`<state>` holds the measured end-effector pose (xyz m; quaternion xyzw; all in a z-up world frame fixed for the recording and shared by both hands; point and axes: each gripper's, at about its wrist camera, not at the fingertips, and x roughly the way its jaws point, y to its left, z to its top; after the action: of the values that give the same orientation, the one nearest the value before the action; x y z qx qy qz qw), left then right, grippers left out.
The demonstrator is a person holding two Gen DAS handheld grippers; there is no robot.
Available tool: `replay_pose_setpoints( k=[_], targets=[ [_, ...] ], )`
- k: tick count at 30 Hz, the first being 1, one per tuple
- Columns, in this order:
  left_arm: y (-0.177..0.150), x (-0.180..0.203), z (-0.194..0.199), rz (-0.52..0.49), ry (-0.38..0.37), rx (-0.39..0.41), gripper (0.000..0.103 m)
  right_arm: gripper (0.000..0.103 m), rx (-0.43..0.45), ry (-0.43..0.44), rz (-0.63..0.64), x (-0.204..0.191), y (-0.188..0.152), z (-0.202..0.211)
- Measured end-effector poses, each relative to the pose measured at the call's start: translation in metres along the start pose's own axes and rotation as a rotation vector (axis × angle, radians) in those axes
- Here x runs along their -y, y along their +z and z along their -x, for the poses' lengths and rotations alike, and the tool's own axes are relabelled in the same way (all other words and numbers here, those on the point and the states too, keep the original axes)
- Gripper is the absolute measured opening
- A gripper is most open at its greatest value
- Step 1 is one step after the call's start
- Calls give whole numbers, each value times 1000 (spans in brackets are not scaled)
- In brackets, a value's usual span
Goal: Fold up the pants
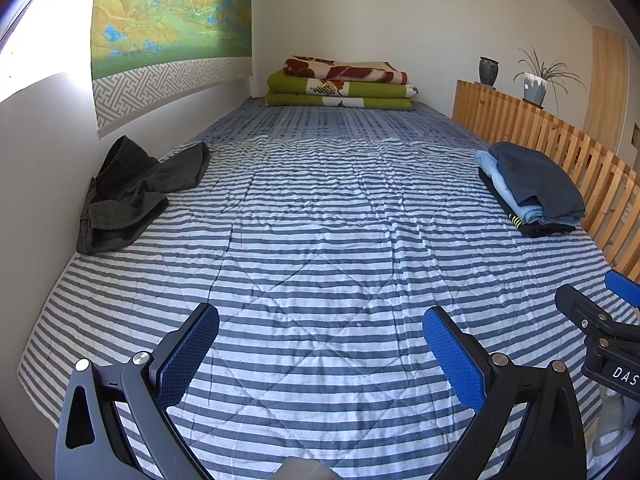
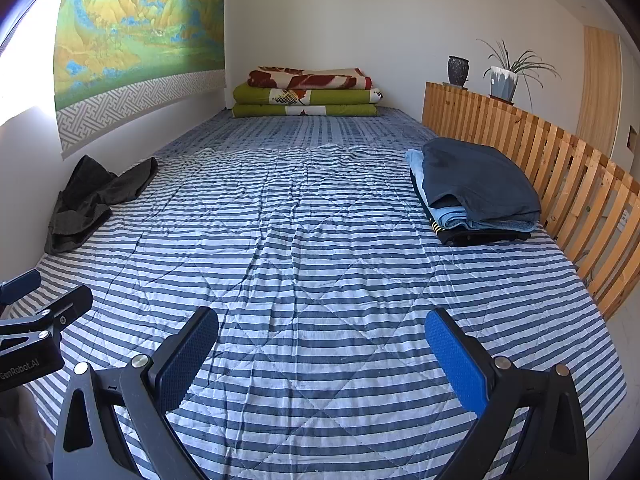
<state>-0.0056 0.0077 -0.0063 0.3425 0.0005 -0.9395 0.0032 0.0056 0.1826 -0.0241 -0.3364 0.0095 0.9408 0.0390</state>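
Note:
Dark grey pants (image 1: 132,196) lie crumpled at the left edge of the striped bed (image 1: 320,240), against the wall; the right wrist view shows the pants (image 2: 92,200) far left too. My left gripper (image 1: 320,350) hovers open over the near part of the bed, nothing between its blue pads. My right gripper (image 2: 322,354) is open as well, empty, beside the left one. Each gripper shows at the edge of the other's view: the right gripper (image 1: 600,320) and the left gripper (image 2: 36,320). Both are well short of the pants.
A stack of folded clothes (image 1: 532,188) (image 2: 476,192), dark blue on top, rests at the bed's right side by a wooden slatted rail (image 1: 560,152). Folded blankets (image 1: 340,84) sit at the far end. A vase (image 1: 488,72) and a potted plant (image 1: 536,80) stand on the rail.

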Motion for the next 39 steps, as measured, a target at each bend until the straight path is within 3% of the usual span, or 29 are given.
replay_pose_setpoints(
  k=[39],
  targets=[
    [-3,-3,2,0,1,6,103,101,5,0,6,-1,0,1]
  ],
)
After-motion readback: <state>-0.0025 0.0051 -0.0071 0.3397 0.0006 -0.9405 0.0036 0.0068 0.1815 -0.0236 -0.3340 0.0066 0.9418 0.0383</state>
